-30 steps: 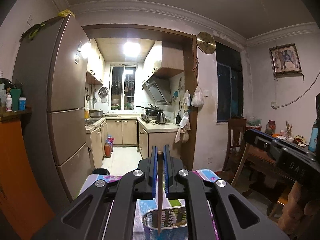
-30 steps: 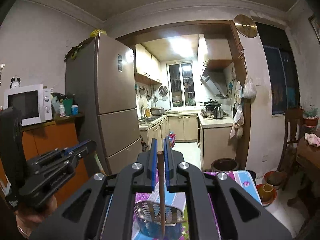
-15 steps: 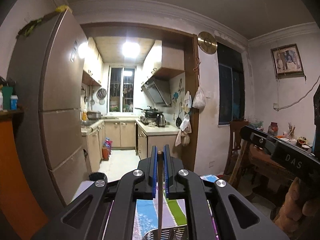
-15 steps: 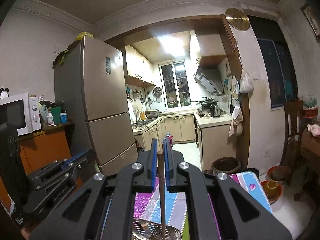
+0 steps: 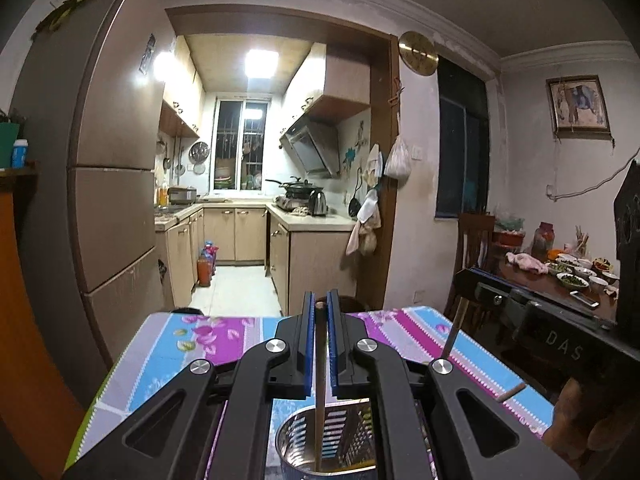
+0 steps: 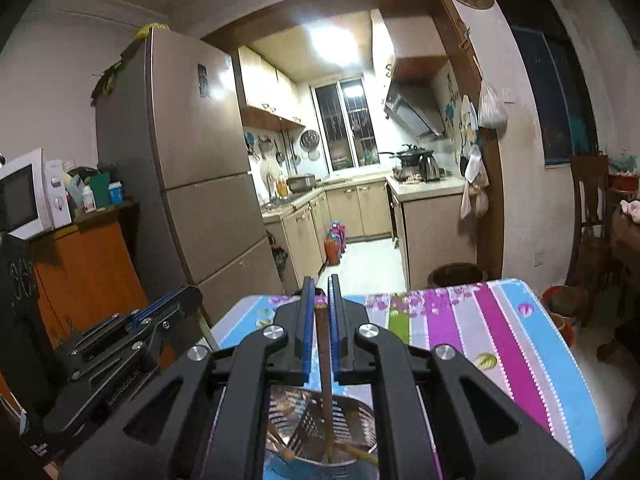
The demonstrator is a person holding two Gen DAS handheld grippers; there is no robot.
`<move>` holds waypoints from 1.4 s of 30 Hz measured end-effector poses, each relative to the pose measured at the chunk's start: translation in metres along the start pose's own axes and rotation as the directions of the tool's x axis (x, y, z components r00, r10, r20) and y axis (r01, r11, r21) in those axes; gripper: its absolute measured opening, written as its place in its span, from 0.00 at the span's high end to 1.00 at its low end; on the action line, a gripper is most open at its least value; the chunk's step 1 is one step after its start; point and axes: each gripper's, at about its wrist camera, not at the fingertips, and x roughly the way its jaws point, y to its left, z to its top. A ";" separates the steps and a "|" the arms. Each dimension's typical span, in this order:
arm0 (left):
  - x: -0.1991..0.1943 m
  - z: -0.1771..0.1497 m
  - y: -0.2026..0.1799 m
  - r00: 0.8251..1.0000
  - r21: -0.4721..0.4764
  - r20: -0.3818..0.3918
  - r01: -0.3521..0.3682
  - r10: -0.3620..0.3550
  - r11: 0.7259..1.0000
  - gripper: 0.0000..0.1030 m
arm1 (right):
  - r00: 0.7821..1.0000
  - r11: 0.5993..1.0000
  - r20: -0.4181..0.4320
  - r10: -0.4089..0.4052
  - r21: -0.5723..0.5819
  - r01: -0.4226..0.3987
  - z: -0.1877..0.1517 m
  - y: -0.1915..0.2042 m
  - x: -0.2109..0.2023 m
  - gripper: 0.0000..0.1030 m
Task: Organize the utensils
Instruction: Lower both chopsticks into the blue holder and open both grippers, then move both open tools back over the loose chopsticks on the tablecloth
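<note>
**Two chopsticks held upright over the steel utensil holder**

Readable writing is scarce. In the left wrist view the body of the right gripper [image 5: 460, 316] carries raised letters "DAS" on its black housing. In the right wrist view the left gripper [image 6: 176, 304] has small white lettering along its side, too blurred to read. A sticker on the refrigerator [image 6: 188, 152] door cannot be read either.

The left gripper [image 5: 319, 312] has its blue-lined jaws pressed onto a wooden chopstick [image 5: 320, 396], which hangs upright with its lower end inside the slotted steel utensil holder [image 5: 344, 432]. The right gripper [image 6: 319, 300] pinches a second chopstick [image 6: 326, 376] the same way, its tip down in the same utensil holder [image 6: 356, 420], where other chopsticks [image 6: 280, 444] lean at angles.

The holder stands on a table covered by a striped floral tablecloth [image 6: 500, 340] in pink, blue, purple and green. Another stick [image 5: 510, 392] lies on the cloth at its right edge. Beyond are the kitchen doorway, a microwave [image 6: 24, 196] on an orange cabinet, a round brass wall clock [image 5: 418, 53], a framed picture [image 5: 579, 104], and a dining table [image 5: 560, 288] bearing bowls. The black gripper linkages hide most of the near table.
</note>
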 end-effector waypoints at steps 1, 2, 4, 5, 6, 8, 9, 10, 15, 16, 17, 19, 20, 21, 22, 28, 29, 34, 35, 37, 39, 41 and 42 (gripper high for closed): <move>0.001 -0.005 0.001 1.000 -0.001 -0.004 -0.011 0.011 1.000 0.93 | 1.000 1.000 -0.003 -0.008 -0.005 0.008 -0.001 0.000 -0.001 0.95; 0.002 -0.007 0.002 1.000 -0.002 -0.010 -0.014 0.013 1.000 0.93 | 1.000 1.000 -0.002 -0.013 -0.009 0.013 -0.002 0.001 -0.002 0.94; 0.001 -0.008 0.004 1.000 -0.004 -0.018 -0.022 0.022 1.000 0.91 | 1.000 1.000 0.011 -0.026 -0.003 0.026 0.003 0.000 -0.009 0.93; -0.001 -0.007 0.005 1.000 -0.005 -0.014 -0.027 0.027 1.000 0.91 | 0.999 1.000 0.026 -0.027 0.000 0.027 0.007 -0.001 -0.016 0.93; -0.004 -0.004 0.007 1.000 -0.008 -0.005 -0.030 0.030 1.000 0.90 | 0.999 0.999 0.041 -0.031 -0.003 0.032 0.011 -0.002 -0.021 0.93; -0.016 0.007 0.010 0.999 -0.021 0.026 -0.031 0.032 0.999 0.89 | 0.996 0.999 0.079 -0.039 -0.014 0.040 0.020 -0.003 -0.037 0.93; -0.024 0.014 0.012 0.999 -0.027 0.044 -0.028 0.029 0.999 0.86 | 0.994 0.999 0.102 -0.043 -0.015 0.045 0.025 -0.005 -0.049 0.93; -0.029 0.018 0.013 0.998 -0.028 0.057 -0.032 0.033 0.999 0.85 | 0.992 0.999 0.121 -0.046 -0.015 0.048 0.030 -0.006 -0.059 0.93; -0.071 0.040 0.016 0.988 0.011 0.134 -0.075 0.073 0.997 0.85 | 0.979 0.995 0.192 -0.067 -0.056 0.079 0.042 -0.015 -0.110 0.93; -0.079 0.042 0.016 0.987 0.015 0.144 -0.078 0.075 0.997 0.85 | 0.976 0.994 0.205 -0.073 -0.066 0.088 0.042 -0.018 -0.123 0.93; -0.089 0.045 0.017 0.985 0.018 0.155 -0.085 0.081 0.996 0.85 | 0.974 0.993 0.212 -0.078 -0.075 0.095 0.042 -0.021 -0.135 0.93; -0.113 0.047 0.020 0.981 0.024 0.176 -0.088 0.082 0.996 0.84 | 0.970 0.989 0.225 -0.091 -0.096 0.115 0.039 -0.026 -0.158 0.93; -0.125 0.045 0.021 0.980 0.032 0.183 -0.090 0.083 0.995 0.80 | 0.968 0.985 0.229 -0.101 -0.112 0.129 0.035 -0.028 -0.171 0.93; -0.141 0.042 0.022 0.978 0.048 0.191 -0.099 0.089 0.994 0.75 | 0.967 0.982 0.228 -0.111 -0.125 0.142 0.032 -0.030 -0.183 0.90; -0.152 0.040 0.022 0.977 0.062 0.194 -0.107 0.094 0.992 0.73 | 0.967 0.979 0.224 -0.118 -0.137 0.151 0.027 -0.031 -0.192 0.84; -0.222 -0.005 0.025 0.982 0.193 0.147 -0.148 0.121 0.970 0.68 | 0.974 0.959 0.141 -0.179 -0.197 0.205 -0.025 -0.041 -0.251 0.75; -0.231 -0.015 0.025 0.982 0.215 0.135 -0.159 0.132 0.964 0.68 | 0.975 0.959 0.124 -0.183 -0.193 0.205 -0.032 -0.042 -0.256 0.75; -0.279 -0.080 0.033 0.981 0.285 0.053 -0.192 0.184 0.939 0.67 | 0.969 0.956 -0.017 -0.246 -0.168 0.240 -0.096 -0.048 -0.283 0.71; -0.285 -0.092 0.035 0.978 0.296 0.036 -0.205 0.203 0.933 0.67 | 0.966 0.955 -0.037 -0.256 -0.165 0.246 -0.107 -0.047 -0.285 0.71; -0.297 -0.122 0.037 0.971 0.318 -0.001 -0.227 0.239 0.921 0.67 | 0.960 0.961 -0.116 -0.253 -0.140 0.236 -0.138 -0.045 -0.282 0.71; -0.307 -0.152 0.038 0.965 0.332 -0.053 -0.226 0.257 0.916 0.67 | 0.952 0.968 -0.186 -0.244 -0.106 0.227 -0.166 -0.040 -0.279 0.71; -0.316 -0.178 0.040 0.959 0.317 -0.097 -0.225 0.268 0.921 0.67 | 0.942 0.973 -0.245 -0.230 -0.083 0.216 -0.195 -0.034 -0.271 0.71; -0.318 -0.187 0.041 0.957 0.302 -0.119 -0.217 0.263 0.928 0.67 | 0.937 0.973 -0.261 -0.230 -0.084 0.215 -0.205 -0.031 -0.268 0.71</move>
